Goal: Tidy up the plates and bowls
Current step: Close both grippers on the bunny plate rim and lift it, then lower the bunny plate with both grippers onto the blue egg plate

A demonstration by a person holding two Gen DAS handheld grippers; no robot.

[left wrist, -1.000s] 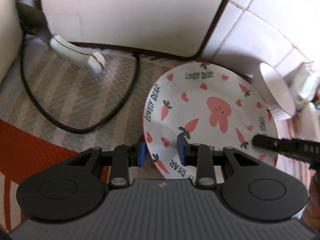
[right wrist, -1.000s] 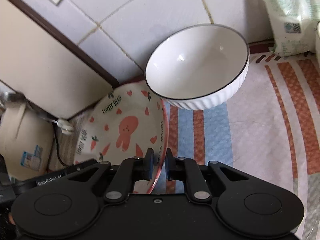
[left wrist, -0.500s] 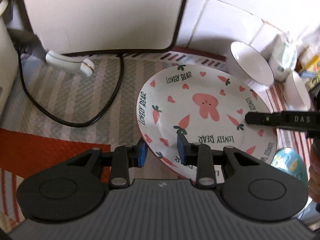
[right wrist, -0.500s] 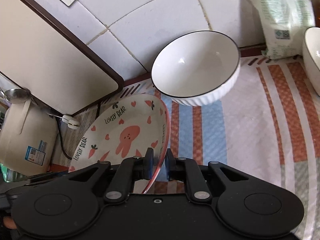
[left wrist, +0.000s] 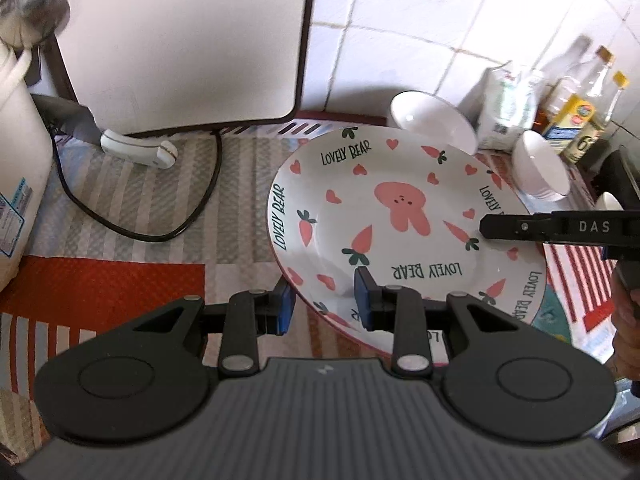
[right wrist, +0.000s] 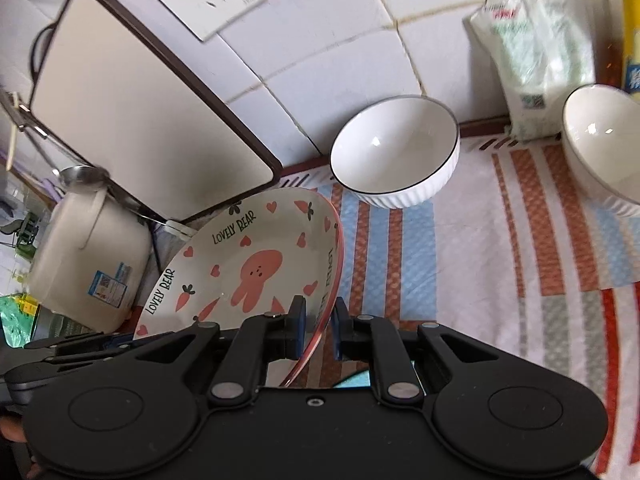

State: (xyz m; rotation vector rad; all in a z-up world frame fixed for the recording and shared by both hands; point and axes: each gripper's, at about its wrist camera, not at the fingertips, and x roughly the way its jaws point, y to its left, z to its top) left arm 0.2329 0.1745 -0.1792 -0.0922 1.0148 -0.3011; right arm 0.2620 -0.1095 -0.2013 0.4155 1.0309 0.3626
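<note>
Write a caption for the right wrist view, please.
Right gripper clamps the plate rim, lifted above the striped mat, two bowls behind.

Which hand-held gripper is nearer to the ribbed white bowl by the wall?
Right. The right hand-held gripper grips the plate rim just before the ribbed white bowl; the left hand-held gripper holds the opposite rim.

Right gripper (right wrist: pixel 319 322) is pinching rim of tilted rabbit plate (right wrist: pixel 256 264); two white bowls (right wrist: pixel 394 150) are sitting beyond.
</note>
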